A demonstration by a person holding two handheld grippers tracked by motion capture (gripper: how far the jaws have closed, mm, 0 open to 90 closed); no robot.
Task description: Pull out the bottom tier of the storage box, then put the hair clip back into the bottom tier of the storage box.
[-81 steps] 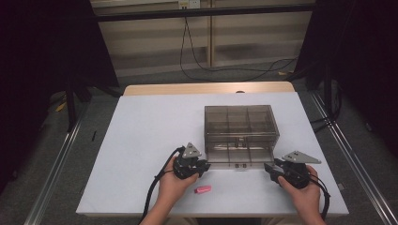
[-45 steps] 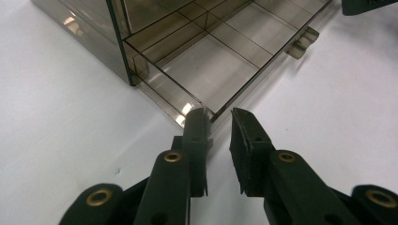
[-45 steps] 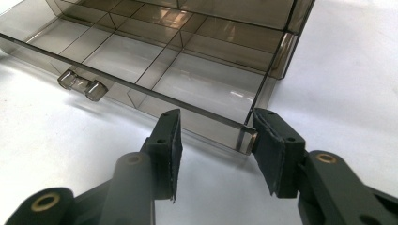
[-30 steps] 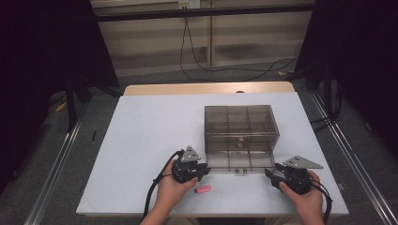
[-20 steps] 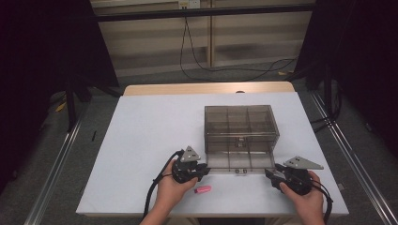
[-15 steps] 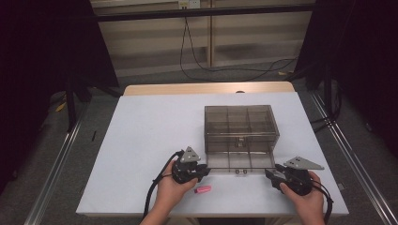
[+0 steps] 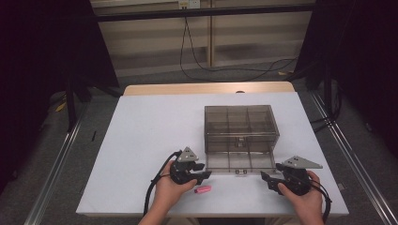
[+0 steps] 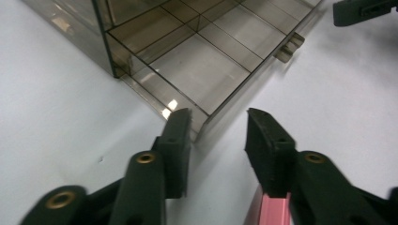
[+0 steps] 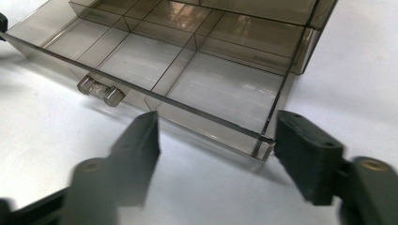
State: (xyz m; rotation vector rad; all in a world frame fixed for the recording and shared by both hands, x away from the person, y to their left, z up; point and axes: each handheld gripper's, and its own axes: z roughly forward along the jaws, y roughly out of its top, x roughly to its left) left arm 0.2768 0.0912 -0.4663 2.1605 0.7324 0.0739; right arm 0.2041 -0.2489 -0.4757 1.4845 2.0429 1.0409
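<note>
As both sets of jaws have just been opening, the drawer (image 7: 240, 161) of the smoky plastic organiser box (image 7: 239, 126) is being left pulled out at the near side of the white surface (image 7: 150, 122). The left tongs (image 8: 218, 136) are being held narrowly parted around its front corner, the right tongs (image 9: 213, 140) wider around the other, neither pressing. A pink piece (image 7: 202, 190) is lying just beside the left tongs, probably to be stowed.

This looks like a lab or test room. A plain white table (image 7: 155, 140) stands between metal rails (image 7: 56, 164) on a grey floor (image 7: 42, 126). Behind the table, black cables (image 7: 220, 70) lie by a bare wall, and dark curtains (image 7: 42, 51) hang at both sides.
</note>
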